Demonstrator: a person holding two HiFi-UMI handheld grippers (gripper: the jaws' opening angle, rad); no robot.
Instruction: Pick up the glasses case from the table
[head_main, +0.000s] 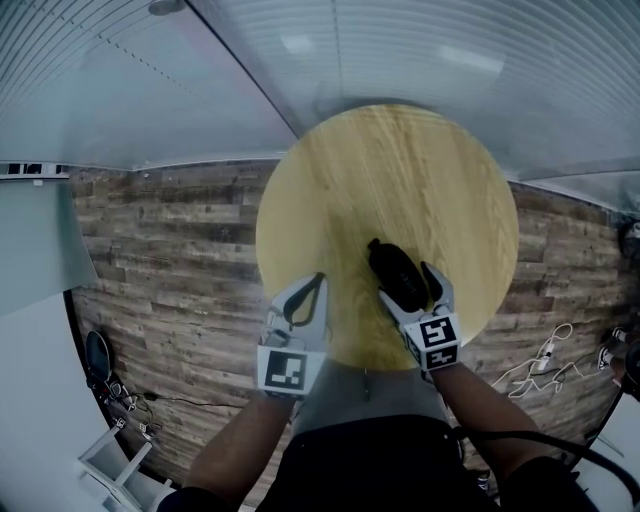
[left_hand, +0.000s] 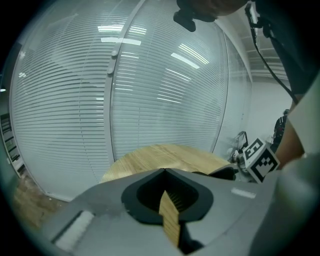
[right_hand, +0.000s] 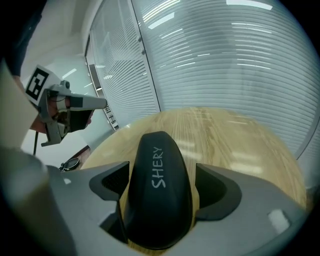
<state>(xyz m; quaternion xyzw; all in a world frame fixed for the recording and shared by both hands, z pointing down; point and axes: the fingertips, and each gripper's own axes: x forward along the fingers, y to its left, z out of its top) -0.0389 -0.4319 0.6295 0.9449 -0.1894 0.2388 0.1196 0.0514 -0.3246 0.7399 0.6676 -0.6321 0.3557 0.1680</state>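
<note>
Straddling glasses case (right_hand: 157, 185) on table (head_main: 400, 170), right hand-held gripper (head_main: 413, 290) wide | left hand-held gripper (left_hand: 165, 172) closed, empty | next: squeeze, then lift

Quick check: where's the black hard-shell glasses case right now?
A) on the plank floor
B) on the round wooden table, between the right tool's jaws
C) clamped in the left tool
B: the black hard-shell glasses case lies on the round wooden table. The right tool has its jaws apart on either side, with wood showing in the gap.
</note>
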